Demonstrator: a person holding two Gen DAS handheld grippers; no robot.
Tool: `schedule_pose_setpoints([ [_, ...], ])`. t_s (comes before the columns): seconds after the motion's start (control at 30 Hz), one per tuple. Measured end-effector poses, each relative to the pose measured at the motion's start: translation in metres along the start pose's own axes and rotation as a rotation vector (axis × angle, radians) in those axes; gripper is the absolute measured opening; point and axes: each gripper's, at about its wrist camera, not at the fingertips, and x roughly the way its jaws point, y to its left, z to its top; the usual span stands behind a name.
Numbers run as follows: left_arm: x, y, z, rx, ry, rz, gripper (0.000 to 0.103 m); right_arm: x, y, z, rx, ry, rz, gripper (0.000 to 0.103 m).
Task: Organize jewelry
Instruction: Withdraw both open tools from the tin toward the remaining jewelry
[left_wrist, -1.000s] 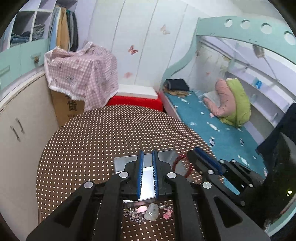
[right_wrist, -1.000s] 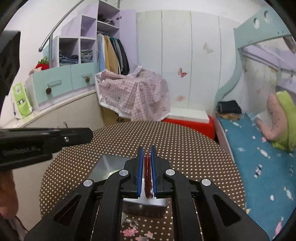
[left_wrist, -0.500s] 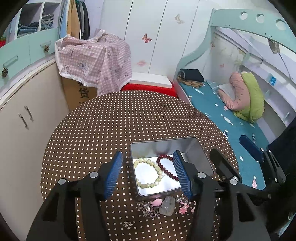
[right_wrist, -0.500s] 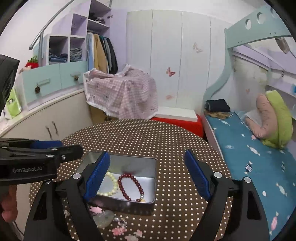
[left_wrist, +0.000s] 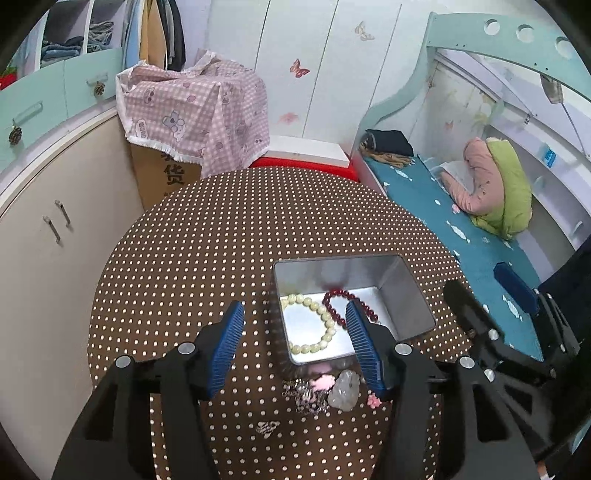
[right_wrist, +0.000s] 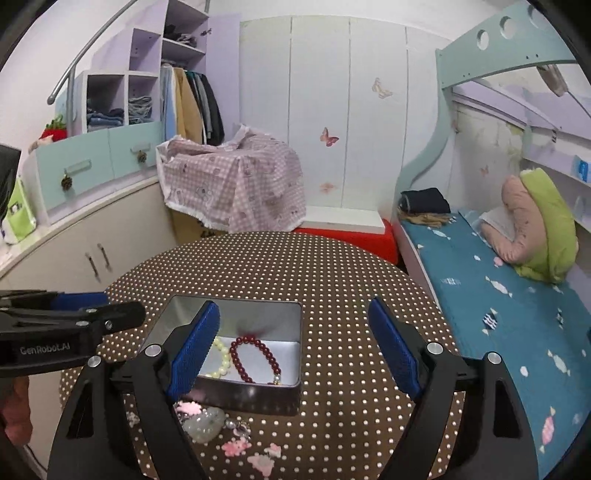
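The cluster of loose pink flower charms and a pale stone pendant (left_wrist: 332, 391) lay just near of the silver metal tin (left_wrist: 410, 291), directly below my left gripper (left_wrist: 295, 347), whose jaws had just opened with nothing between them. My right gripper (right_wrist: 295, 347) also gaped, empty, over the brown polka-dot table (left_wrist: 207, 258) beside the bed (right_wrist: 480, 280).

Black jaws, blue ribbed pads (left_wrist: 225, 347), silver screws, "GenRobot.AI" lettering

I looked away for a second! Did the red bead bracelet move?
Yes. The red bracelet was pinched in the right gripper above the metal tin; now it lies inside, beside the pale bracelet. The jaws have just opened, empty.
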Motion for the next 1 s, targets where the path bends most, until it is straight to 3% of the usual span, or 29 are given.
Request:
schedule_pose_setpoints([
  [0.17,-0.002,0.004,-0.009,-0.002,0.014,0.003,0.056,-0.008,-0.003,-0.007,0.006,0.005,-0.006,0.082],
  [0.63,0.0,0.026,-0.046,0.002,0.093,0.027,0.071,-0.023,-0.008,-0.042,0.031,0.057,-0.016,0.083],
  [1.0,0.029,0.044,-0.084,-0.002,0.229,0.058,0.072,-0.008,-0.008,-0.084,0.082,0.199,0.006,0.083],
])
